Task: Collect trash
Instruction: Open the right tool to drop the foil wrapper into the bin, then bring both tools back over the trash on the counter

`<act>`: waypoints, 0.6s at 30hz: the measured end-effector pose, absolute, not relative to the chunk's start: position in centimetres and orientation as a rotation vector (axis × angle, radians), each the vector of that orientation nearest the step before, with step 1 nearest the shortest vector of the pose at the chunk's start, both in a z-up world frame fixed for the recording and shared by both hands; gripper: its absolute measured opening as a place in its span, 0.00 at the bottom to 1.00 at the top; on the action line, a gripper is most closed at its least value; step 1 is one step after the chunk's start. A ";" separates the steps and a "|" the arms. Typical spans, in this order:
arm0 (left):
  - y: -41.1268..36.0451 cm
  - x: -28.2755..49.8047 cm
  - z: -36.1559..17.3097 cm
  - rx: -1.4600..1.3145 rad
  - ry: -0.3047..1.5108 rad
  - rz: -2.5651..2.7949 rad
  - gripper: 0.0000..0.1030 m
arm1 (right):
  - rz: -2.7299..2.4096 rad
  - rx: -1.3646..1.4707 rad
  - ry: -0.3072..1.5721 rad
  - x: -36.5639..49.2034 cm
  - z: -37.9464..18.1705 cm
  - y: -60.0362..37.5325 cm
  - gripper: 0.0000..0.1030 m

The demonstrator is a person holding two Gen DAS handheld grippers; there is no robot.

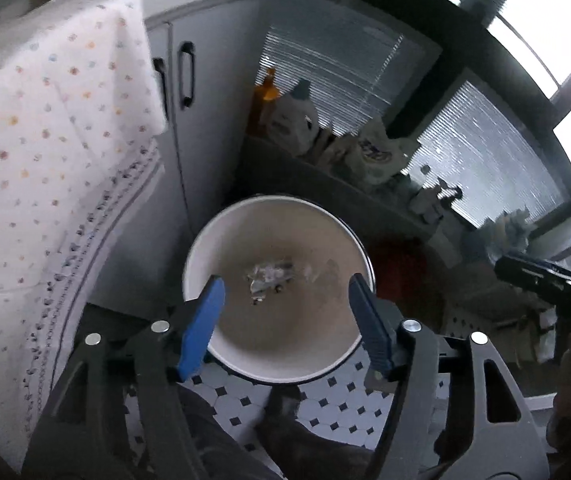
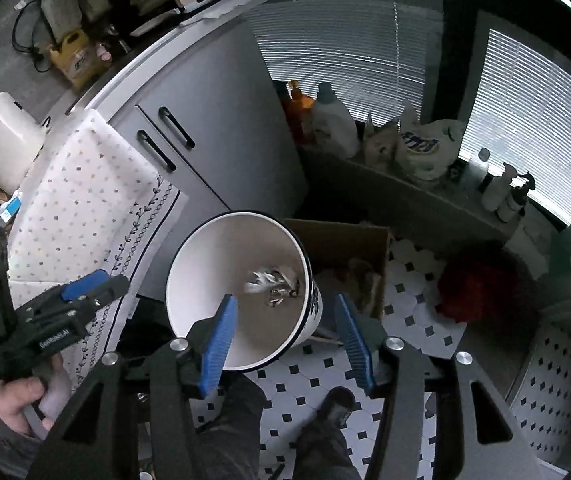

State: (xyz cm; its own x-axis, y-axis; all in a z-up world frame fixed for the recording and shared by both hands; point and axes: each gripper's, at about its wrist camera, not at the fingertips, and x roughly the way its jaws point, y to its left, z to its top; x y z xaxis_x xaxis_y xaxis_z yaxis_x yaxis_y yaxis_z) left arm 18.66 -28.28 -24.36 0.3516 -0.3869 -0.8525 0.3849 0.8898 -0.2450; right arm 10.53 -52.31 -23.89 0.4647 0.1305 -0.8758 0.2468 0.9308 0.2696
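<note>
Two claws hang over a white bin [image 1: 281, 284] that stands on the black-and-white tiled floor [image 1: 337, 404], its round mouth facing up toward both cameras. Crumpled silvery trash [image 1: 267, 278] lies at the bottom of the bin, roughly in the middle; in the right wrist view the same scraps [image 2: 273, 284] look blurred, and what they are made of cannot be told.

Close around the bin stand a grey cabinet [image 2: 221, 120] with two dark handles, a dotted white cloth [image 2: 81, 184] hanging off the desk [image 2: 97, 96] edge, and an open cardboard box [image 2: 345, 256] just behind the bin's far side. Beyond the box, a low ledge [image 2: 413, 196] under the blinds carries bottles and bags, and something red [image 2: 477, 284] sits on the floor to the right. A shoe [image 2: 335, 408] and a dark trouser leg show at the bottom edge.

The left claw [image 1: 285, 320] is spread wide with nothing between its blue pads, which frame the bin's near rim without touching it. The right claw [image 2: 285, 340] is likewise open and empty, one pad overlapping the bin's opening and the other past its outer wall. In the right wrist view the left claw [image 2: 95, 284] appears at the left, gripped by a hand [image 2: 17, 404], partly cut off by the picture edge.
</note>
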 end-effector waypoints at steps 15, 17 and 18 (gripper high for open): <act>-20.0 17.3 -14.8 -0.057 0.908 -0.266 0.92 | 0.074 0.350 0.973 13.5 -17.6 -47.1 0.78; -18.7 16.8 -13.4 -0.070 0.876 -0.239 0.92 | 0.098 0.333 0.960 14.0 -16.7 -46.0 0.82; -17.9 16.5 -12.6 -0.079 0.854 -0.217 0.92 | 0.108 0.315 0.953 14.3 -16.2 -45.3 0.83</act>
